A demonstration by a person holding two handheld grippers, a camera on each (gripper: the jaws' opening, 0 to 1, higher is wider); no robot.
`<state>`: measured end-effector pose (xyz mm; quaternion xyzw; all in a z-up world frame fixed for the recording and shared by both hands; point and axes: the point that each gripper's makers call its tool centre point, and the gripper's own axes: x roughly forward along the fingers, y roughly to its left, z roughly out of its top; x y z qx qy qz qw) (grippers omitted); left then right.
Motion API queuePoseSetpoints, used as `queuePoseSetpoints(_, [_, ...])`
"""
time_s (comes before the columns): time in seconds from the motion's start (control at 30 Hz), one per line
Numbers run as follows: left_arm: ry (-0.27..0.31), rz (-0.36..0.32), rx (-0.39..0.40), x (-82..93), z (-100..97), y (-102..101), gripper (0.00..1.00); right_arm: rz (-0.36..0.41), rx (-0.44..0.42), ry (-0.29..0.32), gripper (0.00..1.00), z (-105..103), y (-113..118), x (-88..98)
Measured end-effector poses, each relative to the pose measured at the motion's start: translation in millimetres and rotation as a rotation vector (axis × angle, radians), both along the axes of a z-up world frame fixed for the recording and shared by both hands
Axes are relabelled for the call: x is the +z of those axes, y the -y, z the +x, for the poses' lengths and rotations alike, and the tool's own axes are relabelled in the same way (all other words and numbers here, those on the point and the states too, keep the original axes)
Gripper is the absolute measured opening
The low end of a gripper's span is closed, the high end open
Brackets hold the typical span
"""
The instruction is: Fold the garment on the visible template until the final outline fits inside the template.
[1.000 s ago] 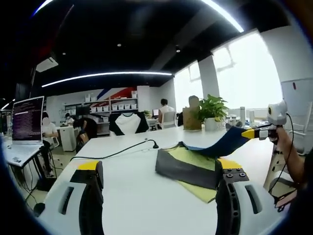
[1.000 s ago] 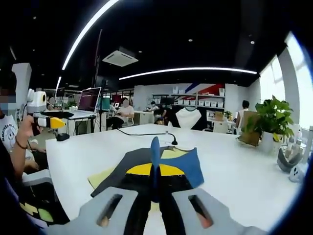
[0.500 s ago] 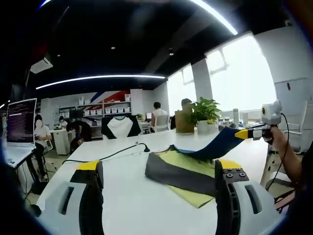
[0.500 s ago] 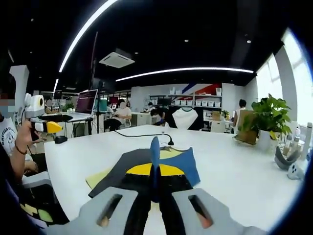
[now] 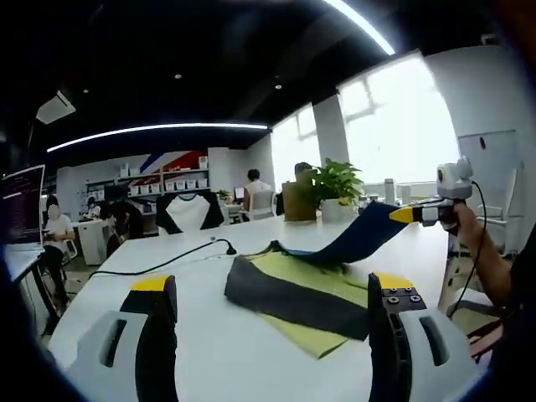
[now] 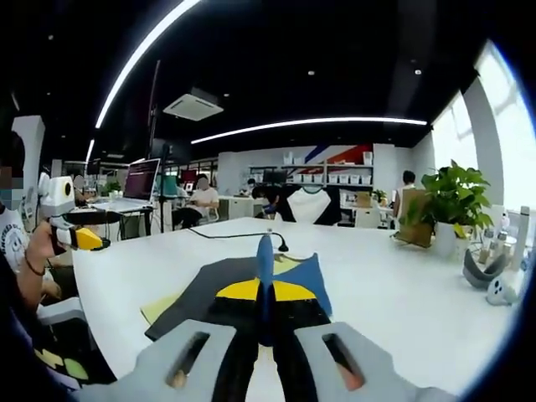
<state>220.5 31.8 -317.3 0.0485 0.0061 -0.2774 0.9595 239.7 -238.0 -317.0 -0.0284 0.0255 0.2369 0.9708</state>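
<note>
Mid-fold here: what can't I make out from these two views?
- Template outline: left gripper view, mostly covered by the garment, near corner behind that view's own jaw.
- Grip point of the right gripper: right gripper view, jaws close on the garment's blue edge, hiding the cloth under it.
- Black cable: left gripper view, far end too small to trace.

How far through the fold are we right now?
Mid-fold. Done: the garment lies on the yellow template, on the white table. In hand: the right claw is shut on a blue flap, held raised above the rest. The left claw is open and holds nothing. Left: lay the flap down and check that the outline fits the template.
</note>
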Motion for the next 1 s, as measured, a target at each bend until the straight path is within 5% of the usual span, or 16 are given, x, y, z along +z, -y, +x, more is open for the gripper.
queuePoseSetpoints(0.5, [-0.04,0.047,-0.093,-26.1,-4.2,44.5,1.0,-0.001,-0.007,0.003,0.0,1.8,3.6,0.0])
queuePoseSetpoints(1.0, [-0.097,0.126,-0.222,-70.0,-7.2,91.5,0.99,0.016,-0.016,-0.009,0.0,5.3,10.2,-3.3])
